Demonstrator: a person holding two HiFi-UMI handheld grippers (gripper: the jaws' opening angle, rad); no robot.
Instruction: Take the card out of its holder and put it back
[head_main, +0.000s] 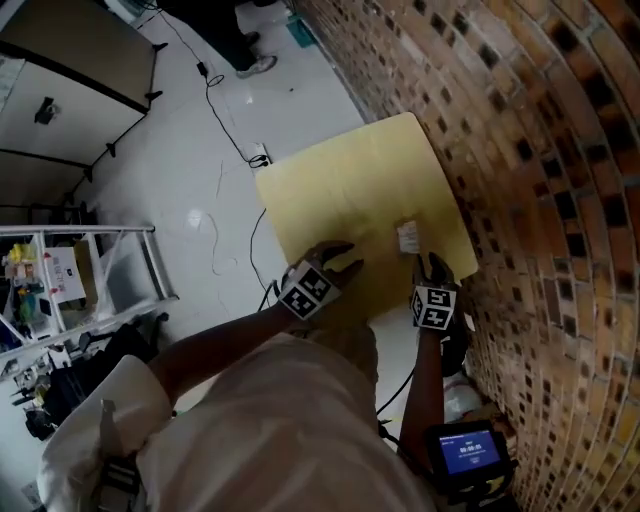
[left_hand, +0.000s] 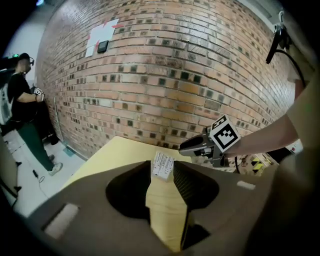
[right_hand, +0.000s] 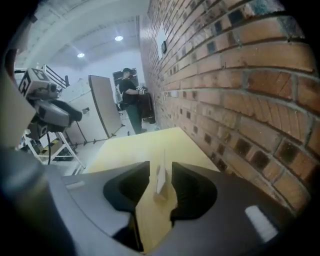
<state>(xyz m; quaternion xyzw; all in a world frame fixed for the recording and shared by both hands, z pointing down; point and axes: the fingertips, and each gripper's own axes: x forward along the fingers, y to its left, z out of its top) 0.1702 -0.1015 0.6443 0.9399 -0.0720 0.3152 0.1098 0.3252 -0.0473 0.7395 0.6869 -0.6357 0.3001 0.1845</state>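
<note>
So the white card (head_main: 407, 237) is standing upright in its little holder (right_hand: 161, 196) on the yellow table (head_main: 340, 180), close to the brick wall (head_main: 530, 150). The holder itself is barely more than a smudge at the card's foot. My right gripper (head_main: 431, 265) has its jaws partway apart with the card edge-on in the gap at their tips, not pinched as far as I can see, while my left gripper (head_main: 342, 260) is spread too, gripping nothing, with the card just past its tips and the print way too small to read.
</note>
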